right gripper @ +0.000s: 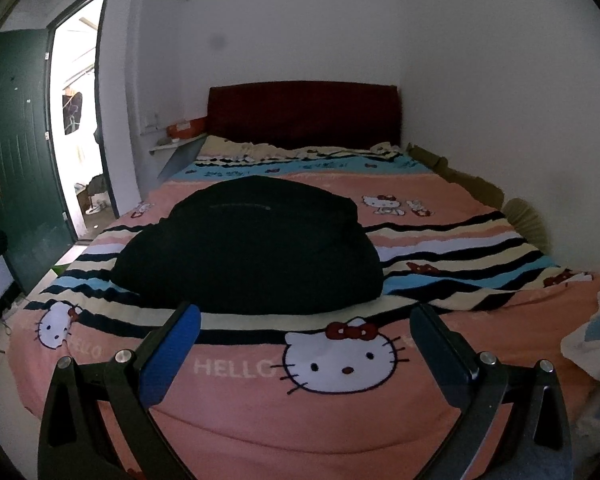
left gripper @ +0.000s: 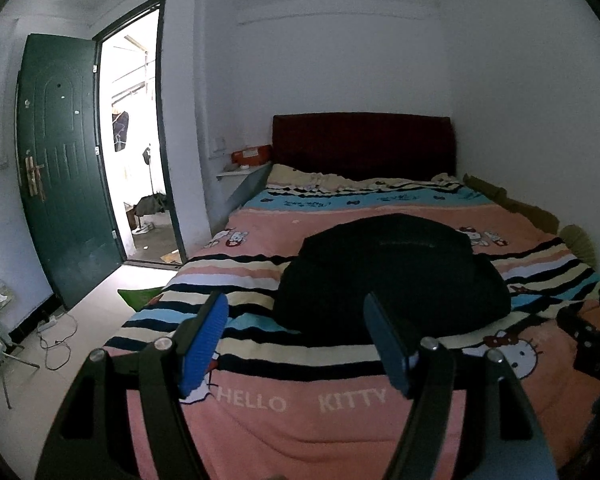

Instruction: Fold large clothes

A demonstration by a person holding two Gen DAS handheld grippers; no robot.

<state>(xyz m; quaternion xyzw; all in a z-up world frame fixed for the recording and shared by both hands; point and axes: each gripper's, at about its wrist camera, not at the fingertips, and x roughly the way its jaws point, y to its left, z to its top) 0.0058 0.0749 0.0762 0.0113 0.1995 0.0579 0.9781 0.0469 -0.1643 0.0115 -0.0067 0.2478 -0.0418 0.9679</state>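
So I've got the bed point(right gripper: 480, 412) filling most of both views, covered in a pink Hello Kitty blanket point(right gripper: 260, 432) with stripes across the middle, dark red headboard point(right gripper: 304, 114) at the far wall and a green door point(left gripper: 64, 168) standing open off to the left. The black garment point(right gripper: 252, 248) sits in a rounded heap on the striped part of the blanket, roughly mid-bed. My left gripper point(left gripper: 296, 344) and right gripper point(right gripper: 306, 354) both hover over the foot of the bed with their blue pads spread wide, holding nothing and touching nothing, the garment just ahead of them.
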